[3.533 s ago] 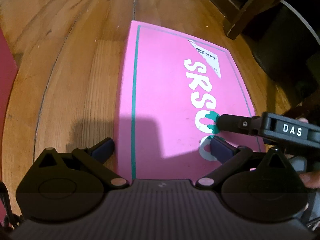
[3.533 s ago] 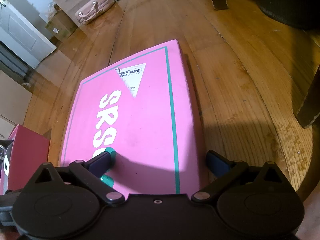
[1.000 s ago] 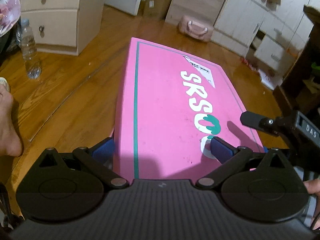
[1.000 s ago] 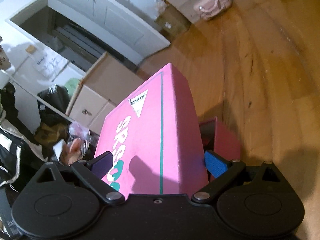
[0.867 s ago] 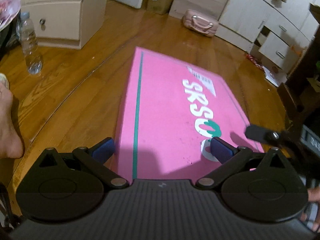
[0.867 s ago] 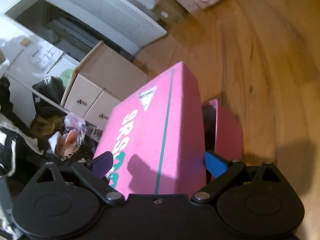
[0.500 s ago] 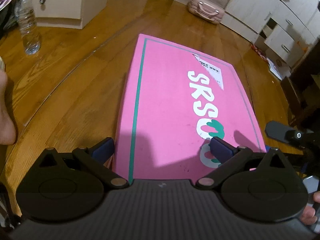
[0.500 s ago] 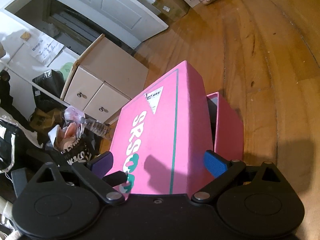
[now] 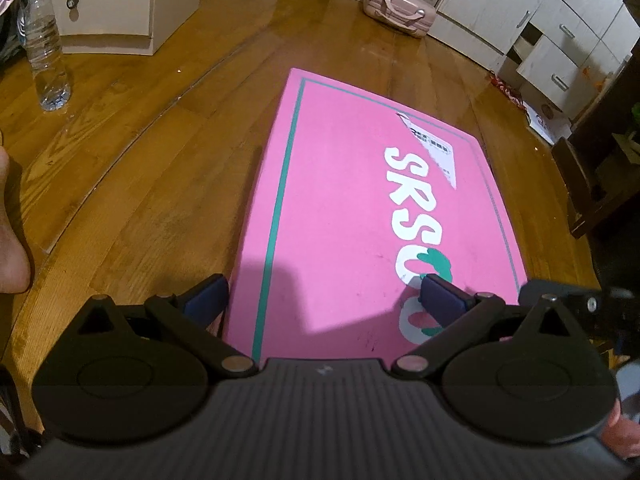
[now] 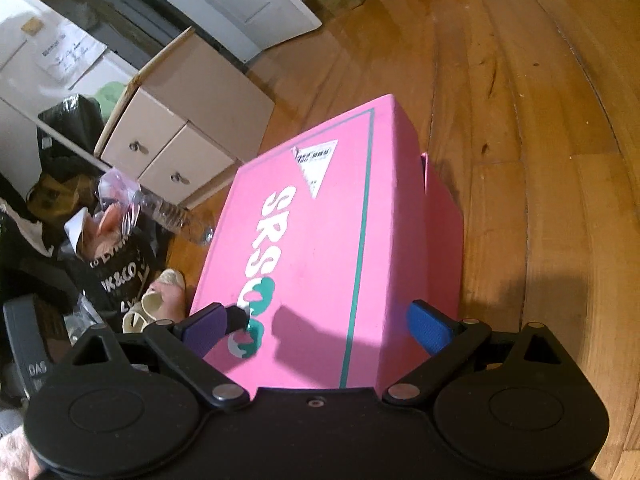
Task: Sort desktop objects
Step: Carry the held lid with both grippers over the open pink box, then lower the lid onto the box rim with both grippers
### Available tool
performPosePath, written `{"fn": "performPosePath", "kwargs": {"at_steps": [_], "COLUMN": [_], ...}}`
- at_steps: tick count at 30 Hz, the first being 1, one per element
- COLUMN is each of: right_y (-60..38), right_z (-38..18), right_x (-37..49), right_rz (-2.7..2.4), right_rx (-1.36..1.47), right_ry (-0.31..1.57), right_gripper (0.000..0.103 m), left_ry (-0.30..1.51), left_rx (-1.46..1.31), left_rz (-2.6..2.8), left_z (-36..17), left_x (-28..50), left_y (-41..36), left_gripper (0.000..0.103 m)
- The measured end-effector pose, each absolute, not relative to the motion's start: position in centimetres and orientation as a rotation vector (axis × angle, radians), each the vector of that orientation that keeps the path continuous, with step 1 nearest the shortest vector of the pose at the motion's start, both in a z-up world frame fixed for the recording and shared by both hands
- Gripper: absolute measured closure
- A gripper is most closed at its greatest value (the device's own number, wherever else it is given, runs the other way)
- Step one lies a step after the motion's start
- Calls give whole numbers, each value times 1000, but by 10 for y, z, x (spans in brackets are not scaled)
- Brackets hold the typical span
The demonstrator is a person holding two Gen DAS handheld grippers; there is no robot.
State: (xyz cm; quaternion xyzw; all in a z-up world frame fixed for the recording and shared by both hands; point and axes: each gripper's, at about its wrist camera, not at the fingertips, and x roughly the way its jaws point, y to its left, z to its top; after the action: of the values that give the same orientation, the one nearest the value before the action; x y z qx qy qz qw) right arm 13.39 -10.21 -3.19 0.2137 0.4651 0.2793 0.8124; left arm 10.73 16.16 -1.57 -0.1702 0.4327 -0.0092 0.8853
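Pink box lid (image 9: 360, 216) over the floor, near end between the spread fingers of the left hand-held gripper (image 9: 324, 298) and right hand-held gripper (image 10: 316, 326), neither visibly clamping; probably light, stiff cardboard, smooth, best pinched at the rim.

Pink box lid (image 9: 344, 216) w/ white "SRSO" lettering, teal border, tilted over box base (image 10: 440, 216).

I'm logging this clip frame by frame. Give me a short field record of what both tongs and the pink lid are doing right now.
object: pink lid, white SRSO lettering, green border line
under it: pink box base, partly uncovered on the right
left tongs: open, straddling the lid's near edge
right tongs: open, straddling the same edge
surface: wooden floor
nearby: water bottle, pink case
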Motion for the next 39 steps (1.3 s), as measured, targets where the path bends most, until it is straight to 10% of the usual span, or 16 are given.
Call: {"fn": "performPosePath", "kwargs": {"at_steps": [39], "right_y": [-66], "right_z": [-3], "right_x": [128], "right_rz": [476], "right_rx": [125], "right_ry": [1006], "right_gripper": [27], "left_ry": [1036], "left_rx": [-236], "left_rz": [89], "left_z": [-10], "left_x": [94], "left_y": [143], "left_gripper": [2]}}
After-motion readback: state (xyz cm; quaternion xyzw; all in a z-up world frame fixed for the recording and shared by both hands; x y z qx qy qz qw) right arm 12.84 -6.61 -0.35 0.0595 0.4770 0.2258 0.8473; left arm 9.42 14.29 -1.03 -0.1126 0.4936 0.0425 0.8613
